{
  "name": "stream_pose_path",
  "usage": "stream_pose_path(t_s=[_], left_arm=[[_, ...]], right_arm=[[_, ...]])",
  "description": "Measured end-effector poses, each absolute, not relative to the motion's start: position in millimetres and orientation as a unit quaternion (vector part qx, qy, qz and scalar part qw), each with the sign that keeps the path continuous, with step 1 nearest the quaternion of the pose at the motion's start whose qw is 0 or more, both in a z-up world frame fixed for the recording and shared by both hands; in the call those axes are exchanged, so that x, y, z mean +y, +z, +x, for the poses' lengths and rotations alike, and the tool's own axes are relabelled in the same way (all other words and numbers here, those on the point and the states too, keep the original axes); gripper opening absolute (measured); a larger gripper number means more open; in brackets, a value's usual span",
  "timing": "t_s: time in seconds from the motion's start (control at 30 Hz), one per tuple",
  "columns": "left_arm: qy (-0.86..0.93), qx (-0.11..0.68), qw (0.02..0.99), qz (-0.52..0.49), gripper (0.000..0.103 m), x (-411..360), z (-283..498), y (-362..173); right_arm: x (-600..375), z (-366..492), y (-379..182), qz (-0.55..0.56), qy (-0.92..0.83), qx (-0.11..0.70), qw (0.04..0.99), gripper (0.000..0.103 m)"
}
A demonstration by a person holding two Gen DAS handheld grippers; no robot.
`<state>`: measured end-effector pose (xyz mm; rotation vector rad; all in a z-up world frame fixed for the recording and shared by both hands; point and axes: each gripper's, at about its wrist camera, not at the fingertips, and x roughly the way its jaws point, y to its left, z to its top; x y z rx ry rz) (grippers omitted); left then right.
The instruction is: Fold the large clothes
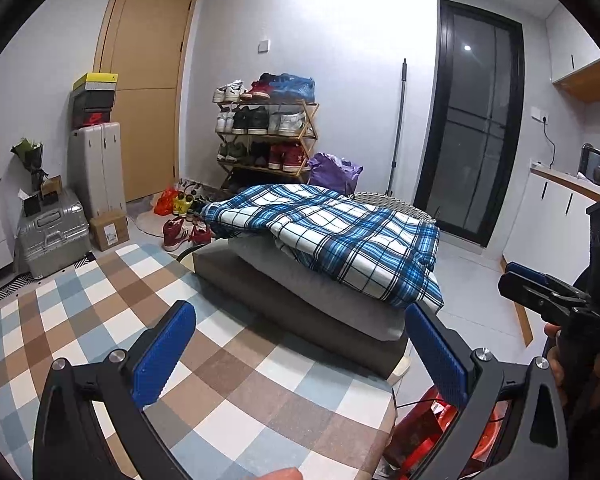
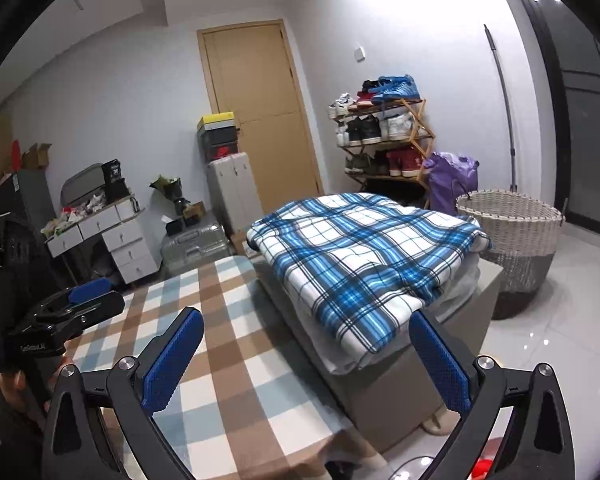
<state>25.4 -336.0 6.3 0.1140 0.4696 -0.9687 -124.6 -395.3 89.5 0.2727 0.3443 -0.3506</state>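
A blue and white plaid garment [image 1: 332, 236] lies folded on top of a grey folded piece [image 1: 320, 296], stacked on a grey-brown ottoman [image 1: 284, 308] past the table's far edge. It also shows in the right wrist view [image 2: 360, 256]. My left gripper [image 1: 300, 320] is open and empty above the checked tablecloth [image 1: 100, 320], a little short of the stack. My right gripper [image 2: 308, 328] is open and empty, near the stack's front edge. The right gripper shows at the right edge of the left view [image 1: 540, 292]; the left gripper shows at the left of the right view [image 2: 72, 308].
A wicker basket [image 2: 512, 232] stands right of the ottoman. A shoe rack [image 1: 268, 132], purple bag [image 1: 334, 174], suitcases [image 1: 54, 232], boxes and a wooden door [image 1: 144, 92] line the far wall. A white drawer unit [image 2: 116, 240] stands at left. A red object [image 1: 432, 428] lies below the table edge.
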Motion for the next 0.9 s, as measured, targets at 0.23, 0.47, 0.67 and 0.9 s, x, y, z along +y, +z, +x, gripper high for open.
stream_pose_path(t_s=[0.23,0.47,0.67,0.9], left_arm=[[-0.460,0.224,0.857,0.054,0.102,-334.1,24.2,3.2],[-0.464,0.222,0.856,0.056,0.102,-333.0,22.5,3.1],[-0.472,0.219,0.852,0.058,0.102,-332.6,19.6,3.1],[-0.476,0.220,0.850,0.059,0.102,-332.7,19.5,3.4]], right_arm=[[-393.3,-123.4,91.3,0.121,-0.177,0.163,0.963,0.103],[-394.4,-124.8,91.3,0.121,-0.179,0.163,0.963,0.103],[-390.6,-123.2,91.7,0.114,-0.181,0.168,0.962,0.103],[-389.8,-123.9,91.7,0.112,-0.183,0.169,0.962,0.103]])
